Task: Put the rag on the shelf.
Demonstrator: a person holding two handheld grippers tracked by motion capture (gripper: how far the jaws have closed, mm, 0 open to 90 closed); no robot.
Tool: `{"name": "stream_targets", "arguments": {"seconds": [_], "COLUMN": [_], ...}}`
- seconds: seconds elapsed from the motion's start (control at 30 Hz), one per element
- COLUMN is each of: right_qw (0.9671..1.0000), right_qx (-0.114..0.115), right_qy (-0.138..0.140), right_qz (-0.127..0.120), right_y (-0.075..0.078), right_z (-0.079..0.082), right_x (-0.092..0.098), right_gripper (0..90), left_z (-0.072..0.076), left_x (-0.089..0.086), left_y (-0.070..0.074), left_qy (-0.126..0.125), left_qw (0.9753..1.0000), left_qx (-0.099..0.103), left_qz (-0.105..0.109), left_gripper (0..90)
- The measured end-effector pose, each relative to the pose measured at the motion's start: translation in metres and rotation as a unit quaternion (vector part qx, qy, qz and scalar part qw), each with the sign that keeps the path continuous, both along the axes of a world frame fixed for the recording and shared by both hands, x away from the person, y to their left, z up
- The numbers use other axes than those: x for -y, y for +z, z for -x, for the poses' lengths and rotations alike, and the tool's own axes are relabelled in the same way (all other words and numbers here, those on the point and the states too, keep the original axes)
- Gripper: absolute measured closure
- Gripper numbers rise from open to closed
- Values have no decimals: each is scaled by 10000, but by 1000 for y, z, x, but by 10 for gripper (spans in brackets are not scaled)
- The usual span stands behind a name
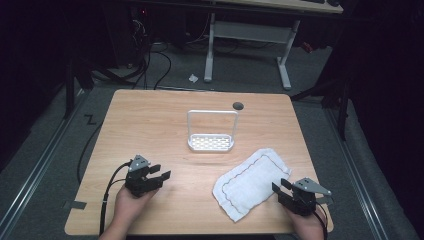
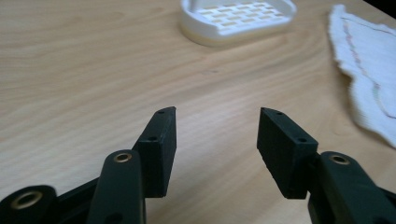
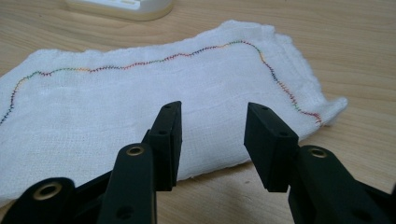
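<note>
One white slotted rack (image 1: 211, 142) on table (image 1: 150, 120), holding nothing; cloth (image 1: 251, 182) beside.

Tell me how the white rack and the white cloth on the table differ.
The rack is rigid plastic with a slotted base and a tall frame standing upright; the cloth is soft and lies flat and rumpled. The rack is plain white, while the cloth carries a line of coloured stitching near its edge. The rack sits near the table's middle; the cloth lies nearer the person, just ahead of the right gripper. Both are white and rest untouched on the wooden table.
</note>
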State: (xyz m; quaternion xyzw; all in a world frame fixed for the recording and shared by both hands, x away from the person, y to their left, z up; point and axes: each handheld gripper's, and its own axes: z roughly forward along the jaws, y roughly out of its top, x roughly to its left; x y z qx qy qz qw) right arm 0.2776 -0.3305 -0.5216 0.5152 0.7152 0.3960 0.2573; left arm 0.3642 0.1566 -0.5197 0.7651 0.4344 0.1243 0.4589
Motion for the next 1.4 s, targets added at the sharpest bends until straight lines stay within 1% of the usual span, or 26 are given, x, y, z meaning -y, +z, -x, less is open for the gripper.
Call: {"name": "stream_targets", "arguments": {"seconds": [0.03,0.07,0.1,0.13,0.2,0.23,0.27,0.3,0.33,0.37,0.4,0.43,0.47,0.5,0.53,0.6,0.7,0.8,0.83,0.97,1.0,1.03,1.13,1.23,1.27,1.4], "right_qw": [10000,10000,10000,10000,9999,9998,9998,9997,9994,9992,9990,9987,9979,9979,9973,9968,9967,9971,9973,9977,9978,9977,9974,9969,9969,9955], "right_qx": [-20,-69,-69,-69,-129,-190,-190,-192,-264,-289,-321,-372,-426,-426,-484,-528,-616,-586,-571,-537,-521,-503,-502,-507,-507,-497], "right_qy": [-3,-38,-38,-36,-48,-72,-72,-112,-182,-239,-288,-311,-405,-405,-455,-473,-377,-326,-270,-125,-78,97,223,440,440,677], "right_qz": [-15,-28,-28,-14,19,49,49,84,115,143,143,159,256,256,306,373,370,353,378,390,412,452,467,401,401,435], "right_y": [-1,-3,-3,-4,-7,-6,-6,-6,-5,-4,-4,-5,-6,-6,-7,-8,-11,-12,-12,-12,-13,-13,-13,-13,-13,-13], "right_z": [0,1,1,1,1,-3,-3,-5,-10,-14,-18,-23,-30,-30,-37,-41,-54,-60,-64,-69,-69,-69,-68,-62,-62,-57], "right_x": [0,1,1,1,2,3,3,3,4,4,5,5,6,6,7,7,6,4,0,-9,-11,-19,-26,-37,-37,-48], "right_gripper": [572,574,574,581,590,695,695,762,816,867,892,900,900,900,900,900,900,900,900,900,900,900,900,900,900,900], "left_z": [-2,-3,-3,-3,-3,-2,-2,-1,0,2,2,2,2,2,2,2,2,2,1,2,3,3,6,11,12,15], "left_x": [-1,1,1,2,4,6,7,9,9,9,10,11,11,11,12,12,11,12,12,14,15,16,24,38,42,59], "left_y": [-3,-7,-7,-7,-7,-6,-6,-6,-5,-4,-4,-3,-3,-4,-5,-5,-5,-6,-6,-6,-6,-6,-8,-10,-10,-10], "left_qy": [8,-11,-11,-10,-20,-17,-21,-23,-50,-85,-80,-64,-54,-57,-40,-19,38,69,47,-12,-49,-86,-241,-482,-557,-776], "left_qw": [9999,9998,9998,9999,9999,9999,10000,10000,10000,9999,9999,9999,9999,9999,10000,10000,9999,9999,9999,9999,9999,9999,9996,9986,9982,9967], "left_qx": [-101,-181,-181,-147,-124,-99,-77,-34,6,49,75,71,80,81,53,41,31,-5,-25,-46,-63,-80,-120,-139,-148,-78], "left_qz": [138,103,103,-4,-1,13,-8,-28,-10,45,67,60,57,29,-45,-56,-128,-147,-129,-109,-95,-82,-65,-149,-142,-211], "left_gripper": [478,478,478,478,478,481,481,488,540,642,675,702,723,723,753,765,836,847,851,850,850,847,845,840,840,839]}}
